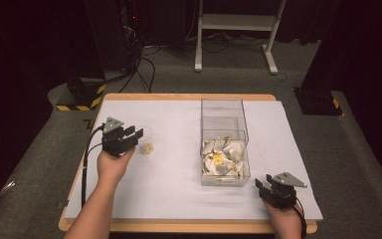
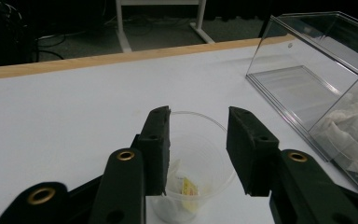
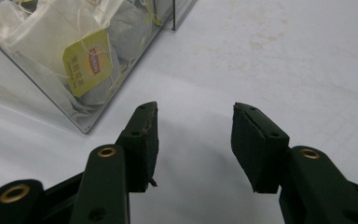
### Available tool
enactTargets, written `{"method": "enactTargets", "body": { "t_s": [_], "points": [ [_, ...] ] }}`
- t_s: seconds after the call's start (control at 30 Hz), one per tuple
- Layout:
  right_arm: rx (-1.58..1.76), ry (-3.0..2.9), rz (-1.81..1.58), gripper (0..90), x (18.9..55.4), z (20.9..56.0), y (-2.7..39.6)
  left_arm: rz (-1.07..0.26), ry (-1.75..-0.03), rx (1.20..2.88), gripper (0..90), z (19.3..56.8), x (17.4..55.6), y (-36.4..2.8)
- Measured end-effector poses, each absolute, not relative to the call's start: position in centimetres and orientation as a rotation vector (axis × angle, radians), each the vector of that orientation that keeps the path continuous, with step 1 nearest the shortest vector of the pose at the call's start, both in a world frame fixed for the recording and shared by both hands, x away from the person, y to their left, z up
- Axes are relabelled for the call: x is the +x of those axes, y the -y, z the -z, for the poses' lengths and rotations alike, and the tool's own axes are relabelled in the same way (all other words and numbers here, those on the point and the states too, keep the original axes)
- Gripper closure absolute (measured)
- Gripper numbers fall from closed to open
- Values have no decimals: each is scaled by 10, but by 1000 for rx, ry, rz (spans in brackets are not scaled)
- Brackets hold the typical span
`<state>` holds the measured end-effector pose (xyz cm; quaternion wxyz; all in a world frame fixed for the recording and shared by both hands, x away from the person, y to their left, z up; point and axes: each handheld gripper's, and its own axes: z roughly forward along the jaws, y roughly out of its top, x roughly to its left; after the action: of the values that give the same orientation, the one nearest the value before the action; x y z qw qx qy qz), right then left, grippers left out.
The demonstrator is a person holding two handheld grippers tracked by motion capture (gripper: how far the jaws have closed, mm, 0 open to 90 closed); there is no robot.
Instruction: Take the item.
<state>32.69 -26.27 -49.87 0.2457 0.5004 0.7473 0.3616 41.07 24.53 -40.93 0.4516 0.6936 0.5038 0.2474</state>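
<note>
High view puts the right gripper (image 1: 262, 187) nearest, resting on the white table (image 1: 169, 194) by its front edge, jaws parted with nothing between them, just right of the clear box (image 1: 224, 144) of tea bags (image 1: 222, 160). Farther back on the left, the left gripper (image 1: 135, 135) hangs over a clear plastic cup (image 1: 145, 141), jaws spread and clear of it. Left gripper view shows a tea bag with a yellow tag (image 2: 189, 187) lying inside the cup.
</note>
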Motion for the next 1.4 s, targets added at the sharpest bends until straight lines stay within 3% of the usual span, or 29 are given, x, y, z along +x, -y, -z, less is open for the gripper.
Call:
{"method": "enactTargets", "body": {
  "t_s": [0.53, 1.4],
  "points": [
    [1365, -2042, -978, 513, 327, 499, 262, -577, -1267, 1723, 512, 420, 395, -262],
    [1359, -2043, -973, 510, 326, 499, 262, -524, -1229, 1839, 491, 468, 349, -264]
  ]
}}
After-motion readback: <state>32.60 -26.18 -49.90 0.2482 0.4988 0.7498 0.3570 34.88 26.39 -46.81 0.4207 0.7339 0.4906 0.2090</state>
